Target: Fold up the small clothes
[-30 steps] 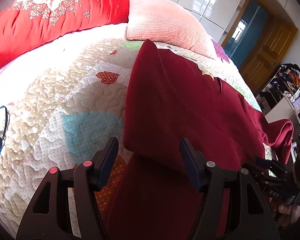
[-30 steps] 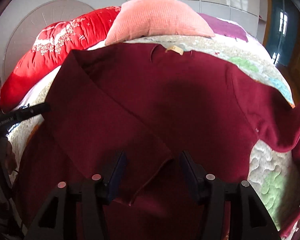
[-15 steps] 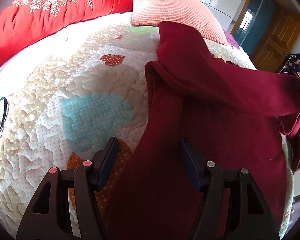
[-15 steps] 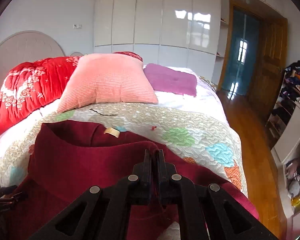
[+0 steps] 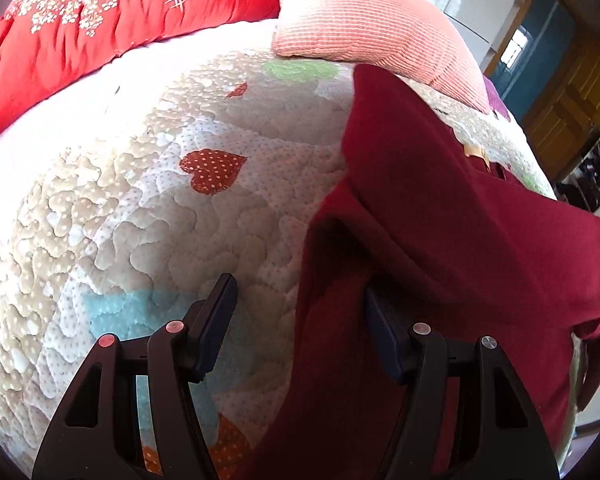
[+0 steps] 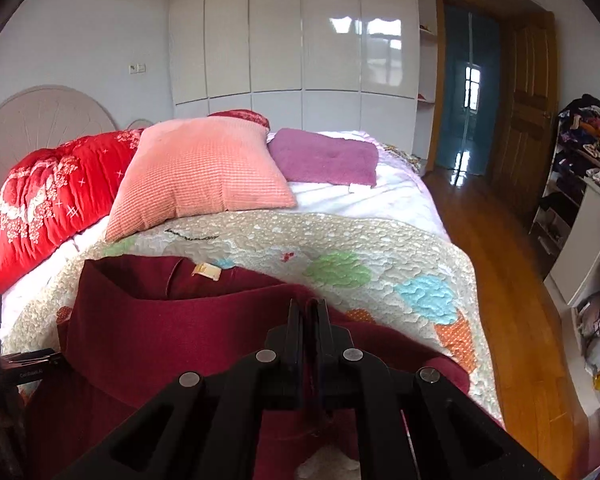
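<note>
A dark red top (image 5: 460, 220) lies on the quilted bedspread (image 5: 140, 200), a tan label (image 6: 206, 271) at its neck. My right gripper (image 6: 306, 306) is shut on a fold of the red fabric (image 6: 160, 332) and holds it raised above the bed, so a band of cloth stretches across the garment. My left gripper (image 5: 298, 292) is open low over the top's left edge. That edge runs between the fingers; the left finger (image 5: 216, 312) is over bare quilt and the right finger (image 5: 380, 332) sits against red cloth under the raised fold.
A pink pillow (image 6: 196, 172), a red embroidered duvet (image 6: 40, 200) and a purple cushion (image 6: 324, 156) lie at the head of the bed. Right of the bed are a wooden floor (image 6: 500, 260), a door (image 6: 528, 92) and cluttered shelves (image 6: 580, 168).
The right gripper closed on the folded sleeve end and lifted it, pulling the cloth up off the top. The left gripper slid forward along the top's left edge, still open.
</note>
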Action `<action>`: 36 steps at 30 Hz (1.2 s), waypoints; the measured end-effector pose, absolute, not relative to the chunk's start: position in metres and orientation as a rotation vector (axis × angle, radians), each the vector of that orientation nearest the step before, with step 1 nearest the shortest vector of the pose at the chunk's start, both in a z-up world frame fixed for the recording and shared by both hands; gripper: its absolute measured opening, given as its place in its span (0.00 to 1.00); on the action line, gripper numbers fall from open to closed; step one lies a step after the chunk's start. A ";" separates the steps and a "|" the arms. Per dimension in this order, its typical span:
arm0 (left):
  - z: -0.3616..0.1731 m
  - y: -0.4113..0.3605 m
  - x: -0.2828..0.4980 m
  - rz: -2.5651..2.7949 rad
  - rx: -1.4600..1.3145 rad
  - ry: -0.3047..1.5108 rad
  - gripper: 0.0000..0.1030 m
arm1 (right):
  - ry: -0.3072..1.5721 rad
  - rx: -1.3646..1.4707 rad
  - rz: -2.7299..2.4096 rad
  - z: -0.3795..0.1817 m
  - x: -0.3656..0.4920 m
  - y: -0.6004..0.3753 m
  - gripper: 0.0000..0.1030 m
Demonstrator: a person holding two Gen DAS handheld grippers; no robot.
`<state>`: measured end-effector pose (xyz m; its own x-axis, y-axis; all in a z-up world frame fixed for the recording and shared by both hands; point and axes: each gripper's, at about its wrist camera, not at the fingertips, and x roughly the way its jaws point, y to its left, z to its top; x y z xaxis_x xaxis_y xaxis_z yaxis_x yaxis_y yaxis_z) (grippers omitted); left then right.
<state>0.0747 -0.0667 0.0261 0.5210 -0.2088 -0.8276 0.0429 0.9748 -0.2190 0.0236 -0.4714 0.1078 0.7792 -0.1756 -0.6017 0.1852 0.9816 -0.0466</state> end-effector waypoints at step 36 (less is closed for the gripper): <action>0.023 -0.011 0.042 -0.067 -0.377 0.914 0.63 | 0.938 -0.049 0.496 -0.020 0.264 -0.192 0.07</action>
